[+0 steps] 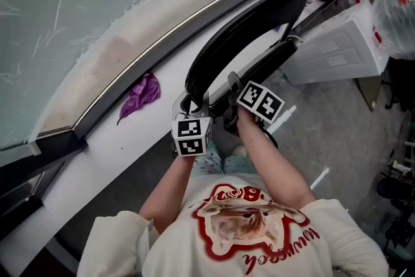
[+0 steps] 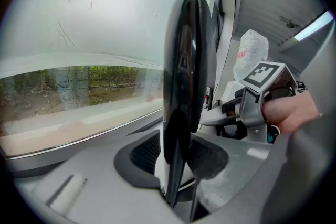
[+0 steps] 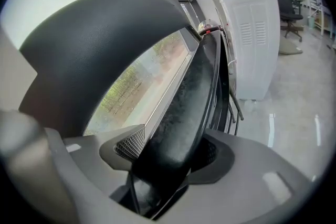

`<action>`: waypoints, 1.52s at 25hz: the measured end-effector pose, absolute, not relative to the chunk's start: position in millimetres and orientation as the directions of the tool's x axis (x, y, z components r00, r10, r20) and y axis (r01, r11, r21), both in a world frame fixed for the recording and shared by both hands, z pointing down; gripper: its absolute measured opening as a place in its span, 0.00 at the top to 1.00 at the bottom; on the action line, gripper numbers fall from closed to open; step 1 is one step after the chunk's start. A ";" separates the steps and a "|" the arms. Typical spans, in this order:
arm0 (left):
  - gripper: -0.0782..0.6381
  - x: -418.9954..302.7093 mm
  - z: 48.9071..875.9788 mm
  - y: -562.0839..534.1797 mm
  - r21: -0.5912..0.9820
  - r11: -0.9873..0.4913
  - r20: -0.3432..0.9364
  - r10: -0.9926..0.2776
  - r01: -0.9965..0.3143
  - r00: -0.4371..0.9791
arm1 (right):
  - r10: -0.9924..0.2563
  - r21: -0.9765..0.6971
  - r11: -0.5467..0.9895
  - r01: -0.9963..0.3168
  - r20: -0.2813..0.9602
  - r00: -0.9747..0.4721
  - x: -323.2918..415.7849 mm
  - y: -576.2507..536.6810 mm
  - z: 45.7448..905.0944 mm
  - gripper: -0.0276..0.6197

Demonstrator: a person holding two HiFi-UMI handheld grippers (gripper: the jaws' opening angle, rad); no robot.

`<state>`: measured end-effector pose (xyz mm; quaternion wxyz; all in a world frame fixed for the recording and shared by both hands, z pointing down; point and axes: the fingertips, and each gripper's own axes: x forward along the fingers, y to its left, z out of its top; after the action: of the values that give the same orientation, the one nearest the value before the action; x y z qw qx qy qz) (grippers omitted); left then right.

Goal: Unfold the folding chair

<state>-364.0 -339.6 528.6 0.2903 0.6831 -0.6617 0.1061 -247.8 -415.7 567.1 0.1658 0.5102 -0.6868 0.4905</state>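
Observation:
The black folding chair (image 1: 241,32) leans folded against the white window sill. Its curved backrest lies on top, with the seat panel (image 1: 262,68) beside it. My left gripper (image 1: 188,106) is at the backrest's near end. In the left gripper view the backrest (image 2: 185,76) stands edge-on between the jaws, and the left gripper (image 2: 178,162) is shut on it. My right gripper (image 1: 233,93) is just to the right, at the seat's near end. In the right gripper view the dusty seat panel (image 3: 191,97) fills the gap of the right gripper (image 3: 173,157), which is shut on it. The backrest (image 3: 100,44) arches at upper left.
A purple cloth (image 1: 141,94) lies on the sill (image 1: 97,152) left of the chair. A white ribbed appliance (image 1: 337,48) stands on the floor to the right, with a plastic bag (image 1: 397,10) behind it. An office chair (image 3: 291,13) is farther off.

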 end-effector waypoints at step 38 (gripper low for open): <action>0.79 -335.7 578.1 -317.9 0.253 0.247 0.554 -0.830 -0.935 -0.069 | -0.522 -0.786 -0.051 -0.616 0.547 -0.654 -53.3 -282.9 635.9 0.60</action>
<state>-335.7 -317.9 578.1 0.3101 0.6075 -0.7263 0.0850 -53.3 -282.9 635.9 0.0397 0.4138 -0.6877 0.5952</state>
